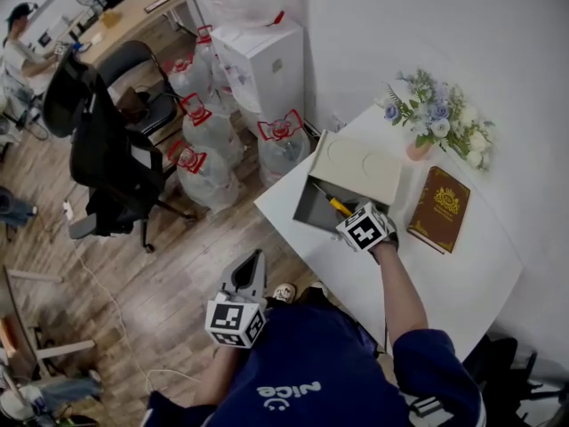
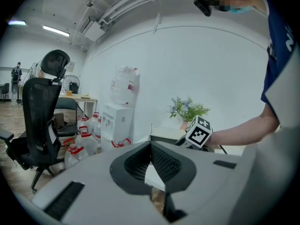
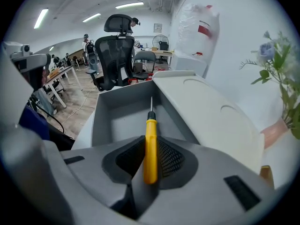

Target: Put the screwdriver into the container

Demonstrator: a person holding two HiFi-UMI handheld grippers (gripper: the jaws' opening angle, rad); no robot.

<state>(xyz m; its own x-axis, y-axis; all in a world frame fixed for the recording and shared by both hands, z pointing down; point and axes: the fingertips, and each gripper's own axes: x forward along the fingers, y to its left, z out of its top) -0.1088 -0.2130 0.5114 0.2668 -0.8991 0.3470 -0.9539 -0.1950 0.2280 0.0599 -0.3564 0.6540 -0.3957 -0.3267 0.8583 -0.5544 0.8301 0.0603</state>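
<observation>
Head view, centre right: right gripper point(image 1: 348, 215) clamped on the yellow screwdriver point(image 1: 339, 206), poised over the open container point(image 1: 307, 210) at the near left edge of the table point(image 1: 444, 283), with the lid point(image 1: 360, 163) tilted up behind. Lower centre: left gripper point(image 1: 256, 258) off the table, above the floor, well apart from everything. Left gripper view, mid-frame: pinched together at the tips, nothing between. Right gripper view, low in mid-frame: gripping the handle, metal shaft pointing up-frame into the box; impossible to tell whether the tip touches the bottom. Risky to let go while tilted like this: likely to clip the wall or the raised lid and skip out onto the table or floor. Risky too to push down at a slant: likely to jab the wall and shove the box toward the edge.
</observation>
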